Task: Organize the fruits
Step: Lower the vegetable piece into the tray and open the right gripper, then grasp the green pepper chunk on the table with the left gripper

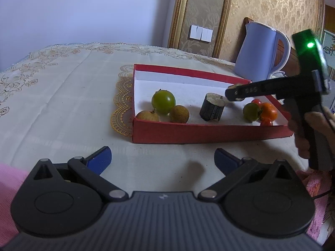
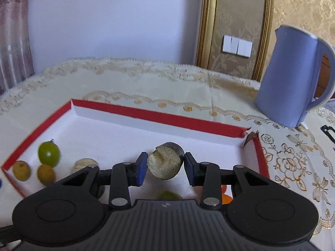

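A dark-skinned cut fruit piece [image 2: 164,163] is clamped between the blue pads of the right tongs [image 2: 164,168], above the red tray [image 2: 159,116]. The left tongs [image 1: 162,160] are spread wide over the tabletop [image 1: 62,104], nothing between them.

Soft, even daylight; fisheye-bent edges, slight motion blur on right view.

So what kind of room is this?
Probably a room in a home, maybe a dining room: an embroidered tablecloth, a blue kettle, and patterned wallpaper with light switches.
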Action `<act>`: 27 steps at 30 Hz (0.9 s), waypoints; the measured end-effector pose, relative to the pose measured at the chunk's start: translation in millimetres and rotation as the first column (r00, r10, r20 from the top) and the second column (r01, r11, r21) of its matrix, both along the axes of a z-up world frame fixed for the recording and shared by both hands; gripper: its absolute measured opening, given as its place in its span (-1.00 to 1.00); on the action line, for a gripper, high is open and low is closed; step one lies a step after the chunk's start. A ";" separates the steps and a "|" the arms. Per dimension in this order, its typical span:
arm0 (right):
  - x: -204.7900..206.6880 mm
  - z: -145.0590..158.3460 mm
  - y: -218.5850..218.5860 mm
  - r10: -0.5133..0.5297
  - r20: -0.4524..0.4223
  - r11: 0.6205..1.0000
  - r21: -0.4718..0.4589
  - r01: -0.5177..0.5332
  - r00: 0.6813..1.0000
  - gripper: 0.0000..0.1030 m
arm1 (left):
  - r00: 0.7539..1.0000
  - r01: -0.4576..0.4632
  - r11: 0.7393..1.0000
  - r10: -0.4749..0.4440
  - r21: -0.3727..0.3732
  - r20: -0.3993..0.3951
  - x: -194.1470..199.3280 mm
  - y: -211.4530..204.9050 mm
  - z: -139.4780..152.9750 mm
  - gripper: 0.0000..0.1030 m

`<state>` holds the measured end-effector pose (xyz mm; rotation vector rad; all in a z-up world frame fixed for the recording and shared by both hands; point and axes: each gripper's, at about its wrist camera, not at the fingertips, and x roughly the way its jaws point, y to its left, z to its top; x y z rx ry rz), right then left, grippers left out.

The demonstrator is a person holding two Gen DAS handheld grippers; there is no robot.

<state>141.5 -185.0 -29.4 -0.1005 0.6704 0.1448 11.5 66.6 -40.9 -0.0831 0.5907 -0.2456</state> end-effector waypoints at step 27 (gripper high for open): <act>-78.9 23.8 -30.2 0.045 0.069 0.999 -0.029 -0.043 0.997 0.22 | 1.000 -0.002 1.000 0.002 0.016 -0.004 1.0 -2.7 0.3 1.00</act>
